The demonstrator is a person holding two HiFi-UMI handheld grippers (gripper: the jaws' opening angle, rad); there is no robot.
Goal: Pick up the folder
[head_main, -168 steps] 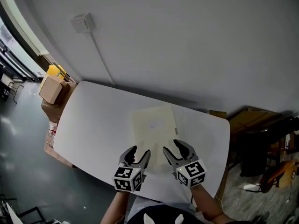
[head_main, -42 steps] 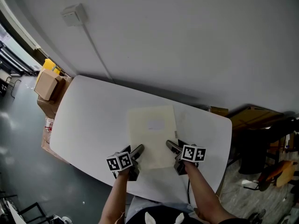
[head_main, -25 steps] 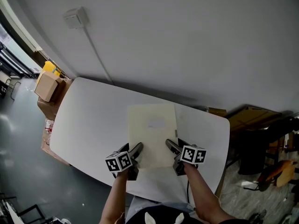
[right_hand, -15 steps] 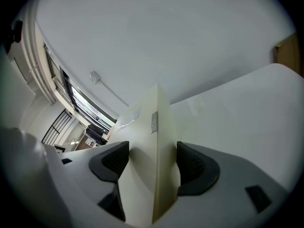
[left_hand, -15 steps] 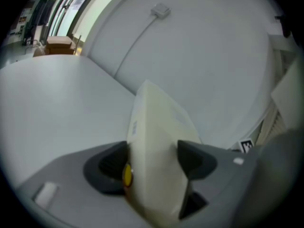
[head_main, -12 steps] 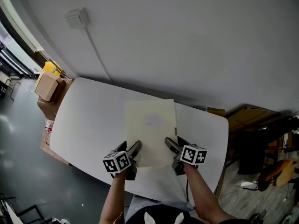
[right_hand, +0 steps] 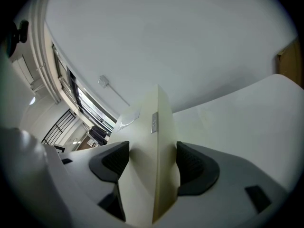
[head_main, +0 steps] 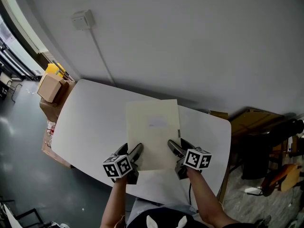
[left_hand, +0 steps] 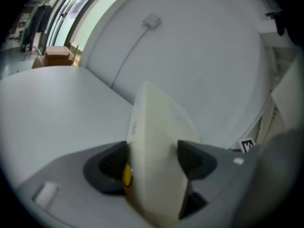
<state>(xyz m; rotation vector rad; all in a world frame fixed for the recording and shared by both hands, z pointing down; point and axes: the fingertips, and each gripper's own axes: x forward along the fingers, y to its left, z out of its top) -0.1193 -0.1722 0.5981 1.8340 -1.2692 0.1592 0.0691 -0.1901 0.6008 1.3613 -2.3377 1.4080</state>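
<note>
We had the L gripper (head_main: 135, 151) & R gripper (head_main: 173, 147) each w/ jaws clamped on a near corner of the cream folder (head_main: 153, 127), tilted up over the worktop (head_main: 90, 122), apparently mid-lift, so next we'd prob. need both rising evenly.

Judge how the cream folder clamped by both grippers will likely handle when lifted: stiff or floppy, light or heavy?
Probably fairly stiff: the folder looks flat though the left gripper and right gripper pinch only its near end. Likely light, being thin. Smooth faces might slip.
</note>
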